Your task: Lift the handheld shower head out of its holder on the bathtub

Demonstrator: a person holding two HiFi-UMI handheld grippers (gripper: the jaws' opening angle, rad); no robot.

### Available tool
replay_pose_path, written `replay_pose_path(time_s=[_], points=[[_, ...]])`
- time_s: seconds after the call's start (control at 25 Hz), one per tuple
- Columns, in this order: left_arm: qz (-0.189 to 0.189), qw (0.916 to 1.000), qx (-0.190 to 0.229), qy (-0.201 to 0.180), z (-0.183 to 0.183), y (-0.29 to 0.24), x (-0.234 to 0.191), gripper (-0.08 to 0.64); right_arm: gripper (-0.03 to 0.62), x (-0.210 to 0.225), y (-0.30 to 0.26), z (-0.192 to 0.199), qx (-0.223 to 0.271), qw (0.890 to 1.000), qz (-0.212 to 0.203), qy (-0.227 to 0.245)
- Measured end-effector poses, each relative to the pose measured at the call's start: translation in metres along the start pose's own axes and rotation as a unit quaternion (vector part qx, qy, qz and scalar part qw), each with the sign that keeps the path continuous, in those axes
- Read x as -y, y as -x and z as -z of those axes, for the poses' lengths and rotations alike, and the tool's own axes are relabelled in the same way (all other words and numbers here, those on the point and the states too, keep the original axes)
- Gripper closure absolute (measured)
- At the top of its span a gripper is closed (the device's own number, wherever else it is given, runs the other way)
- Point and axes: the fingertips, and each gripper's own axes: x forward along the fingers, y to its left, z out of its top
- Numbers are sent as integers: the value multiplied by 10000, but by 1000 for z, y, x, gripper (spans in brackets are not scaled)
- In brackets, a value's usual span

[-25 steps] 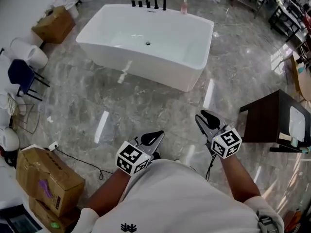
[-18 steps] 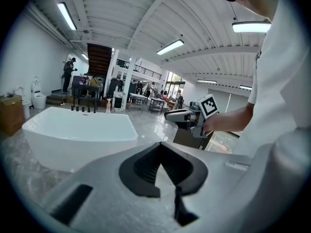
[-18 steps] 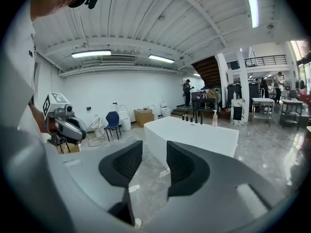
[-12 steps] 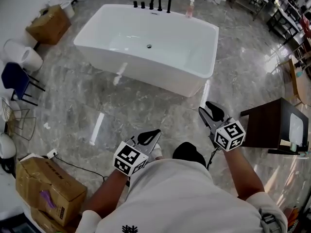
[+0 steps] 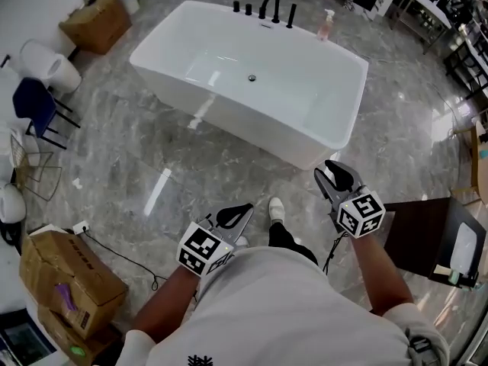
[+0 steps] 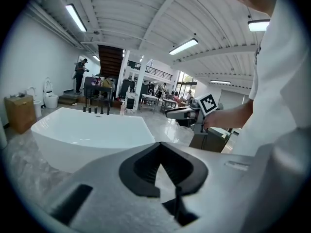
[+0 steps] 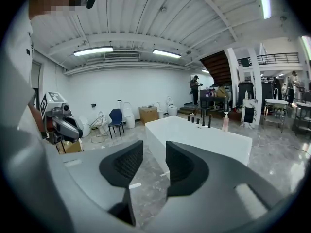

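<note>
left fingers (image 6: 141, 171) closed; shower head (image 5: 290, 15) upright

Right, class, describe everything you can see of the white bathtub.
The bathtub is a freestanding, glossy white rectangular tub with rounded corners, standing level on the grey marbled floor. It looks empty, with a small drain in the middle of its bottom. Black tap fittings rise at its far end, and a pump bottle stands at the same end. Nothing else touches it.
</note>
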Motion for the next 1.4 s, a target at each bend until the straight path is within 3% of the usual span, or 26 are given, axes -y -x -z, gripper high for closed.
replay_pose_path(time_s=[0.28,0.64,0.96,1.16,1.4], points=[[-375,9992,28,160,-60,-71,-38,554,413,90,-54,-37,84,9994,-330,101],[-563,9980,-32,280,-103,-135,-73,554,407,175,-117,-40,58,9987,-501,-112],[-456,9982,207,333,-124,-139,-146,554,408,186,-196,-68,49,9988,-474,-82],[-351,9982,417,240,-140,-106,-211,554,411,163,-248,-105,56,9994,-345,79],[-203,9992,341,72,-144,-61,-288,554,422,149,-313,-134,34,10000,10,73]])
